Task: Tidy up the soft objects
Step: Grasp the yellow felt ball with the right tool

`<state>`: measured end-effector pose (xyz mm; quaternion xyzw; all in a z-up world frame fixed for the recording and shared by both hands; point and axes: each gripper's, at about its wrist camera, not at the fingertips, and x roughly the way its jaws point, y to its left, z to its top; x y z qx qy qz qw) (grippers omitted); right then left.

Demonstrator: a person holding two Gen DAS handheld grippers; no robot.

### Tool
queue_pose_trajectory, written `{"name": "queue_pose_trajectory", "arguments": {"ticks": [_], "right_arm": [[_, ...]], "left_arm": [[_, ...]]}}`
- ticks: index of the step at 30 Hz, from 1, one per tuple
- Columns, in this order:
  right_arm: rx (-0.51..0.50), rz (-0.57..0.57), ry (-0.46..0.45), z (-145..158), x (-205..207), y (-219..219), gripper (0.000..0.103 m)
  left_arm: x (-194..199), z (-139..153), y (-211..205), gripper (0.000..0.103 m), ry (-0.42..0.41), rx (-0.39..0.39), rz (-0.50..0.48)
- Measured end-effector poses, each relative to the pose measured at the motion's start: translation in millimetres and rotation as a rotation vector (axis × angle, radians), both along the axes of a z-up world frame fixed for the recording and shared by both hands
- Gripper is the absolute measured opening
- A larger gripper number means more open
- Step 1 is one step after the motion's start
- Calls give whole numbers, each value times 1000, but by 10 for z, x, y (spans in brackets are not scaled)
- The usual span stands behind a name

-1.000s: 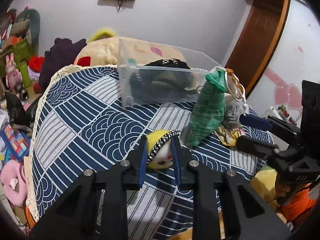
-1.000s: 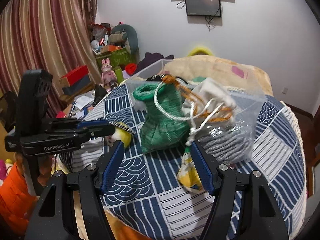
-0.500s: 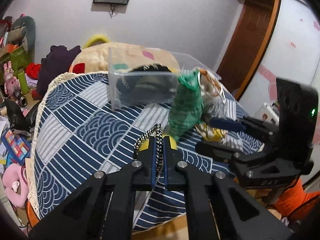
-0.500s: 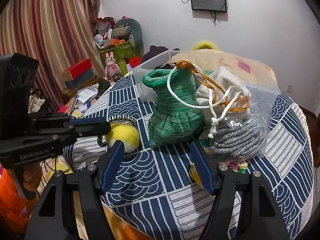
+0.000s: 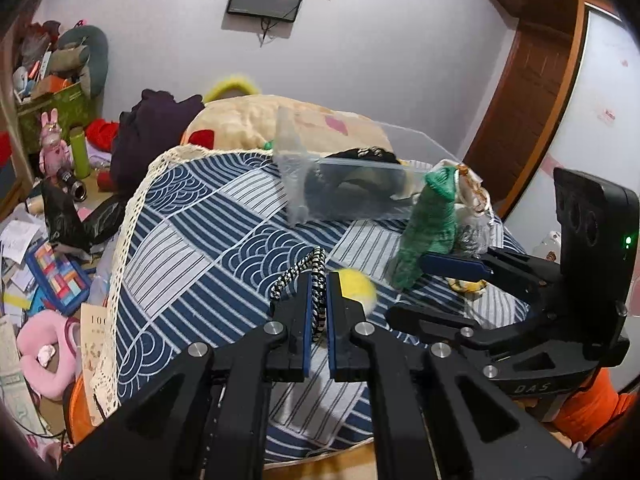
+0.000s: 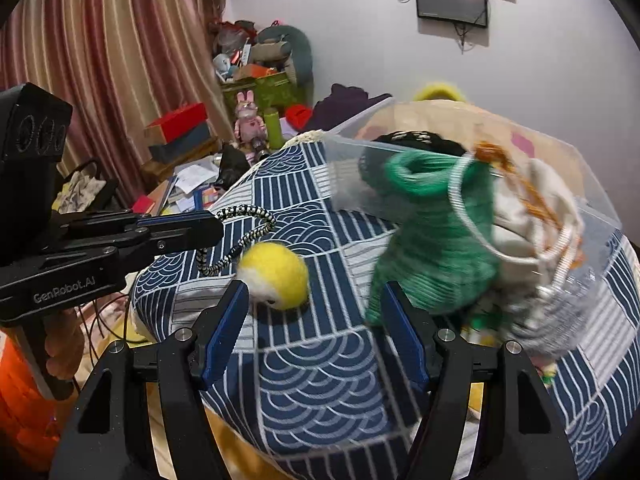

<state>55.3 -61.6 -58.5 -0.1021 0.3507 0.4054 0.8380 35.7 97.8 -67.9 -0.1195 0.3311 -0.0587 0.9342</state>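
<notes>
My left gripper (image 5: 319,298) is shut on the black-and-white braided cord (image 5: 316,276) of a yellow felt ball (image 5: 356,286); the ball (image 6: 276,276) hangs just over the patterned blue cloth (image 5: 208,248). A green knitted pouch (image 5: 430,228) stands beside a white drawstring pouch (image 6: 536,196) and a grey knitted item in clear plastic (image 6: 540,320). My right gripper (image 6: 316,334) is open and empty, low in front of the ball and the green pouch (image 6: 436,240). A clear plastic box (image 5: 352,184) holding a dark item stands behind.
The cloth-covered round table has a lace edge (image 5: 128,216) at the left. A beige pillow (image 5: 256,124) and dark purple fabric (image 5: 152,132) lie behind it. Toys, books and papers cover the floor at the left (image 5: 48,272). A wooden door (image 5: 532,80) is at the right.
My left gripper closed on the cord and lifted the yellow ball off the cloth. My right gripper, still open, drew back and swung left toward the ball.
</notes>
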Motion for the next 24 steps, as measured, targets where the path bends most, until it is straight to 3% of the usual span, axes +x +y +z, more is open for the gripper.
{"name": "queue_pose_trajectory", "arguments": {"ticks": [7, 16, 18, 22, 24], "right_arm": [[-20, 45, 25, -77, 60, 248, 65], [-36, 101, 68, -153, 74, 490, 61], [-34, 120, 78, -173, 80, 512, 57], [-28, 165, 82, -193, 44, 576, 39], [-33, 169, 66, -184, 18, 576, 39]], "left_arm": [[-14, -192, 102, 5, 35, 0, 21], [-50, -308, 308, 5, 50, -69, 46], [-45, -345, 330, 5, 62, -84, 46], [-49, -378, 307, 5, 69, -46, 67], [-52, -382, 306, 5, 69, -36, 72]]}}
